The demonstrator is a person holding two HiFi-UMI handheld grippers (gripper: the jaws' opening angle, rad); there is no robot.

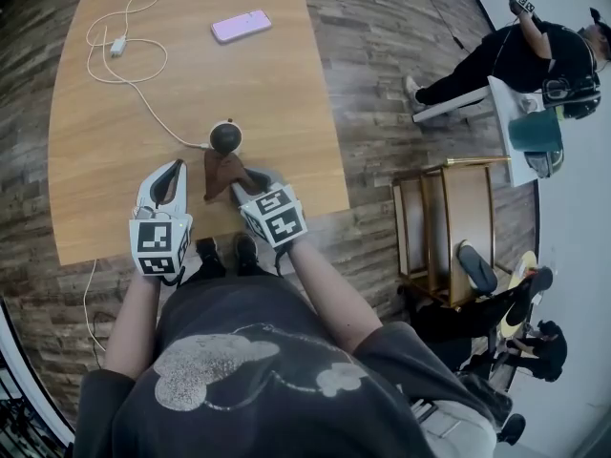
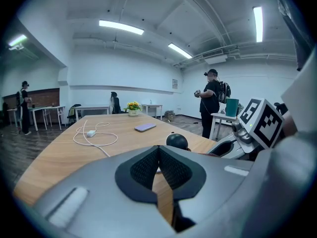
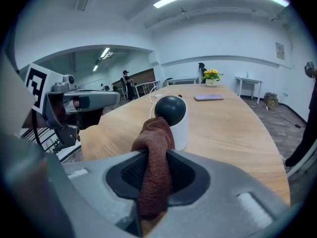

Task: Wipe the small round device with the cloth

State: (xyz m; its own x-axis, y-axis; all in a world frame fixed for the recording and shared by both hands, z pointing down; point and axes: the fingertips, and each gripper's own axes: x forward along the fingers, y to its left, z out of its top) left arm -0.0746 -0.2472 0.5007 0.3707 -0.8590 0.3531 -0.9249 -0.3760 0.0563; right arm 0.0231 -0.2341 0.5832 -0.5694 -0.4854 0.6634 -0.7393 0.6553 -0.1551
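The small round device (image 1: 225,138) stands on the wooden table (image 1: 105,189) just left of the centre of the head view, close to the table's lower edge. Its long axis is upright: a short white body below, a dark ball on top. From above it reads as a dark circle with a pale rim, and in the right gripper view the dark ball faces up and slightly toward the camera. A white cable (image 1: 124,65) runs from the device toward the upper left of the frame, where it lies in loose loops. A pink phone (image 1: 241,26) lies flat near the top of the frame, well apart from the device.

The right gripper (image 1: 246,185) sits just below and right of the device, its jaws clamped on the brown cloth (image 1: 225,172). In the right gripper view the cloth stands as a bunched strip, its length running from between the pads up to the device, and its folded top lies against the lower left of the white body, or just beside it.

The left gripper (image 1: 174,170) lies lower left of the device, near it but not touching. Its pads meet at the tips, with nothing between them and only the table showing behind.
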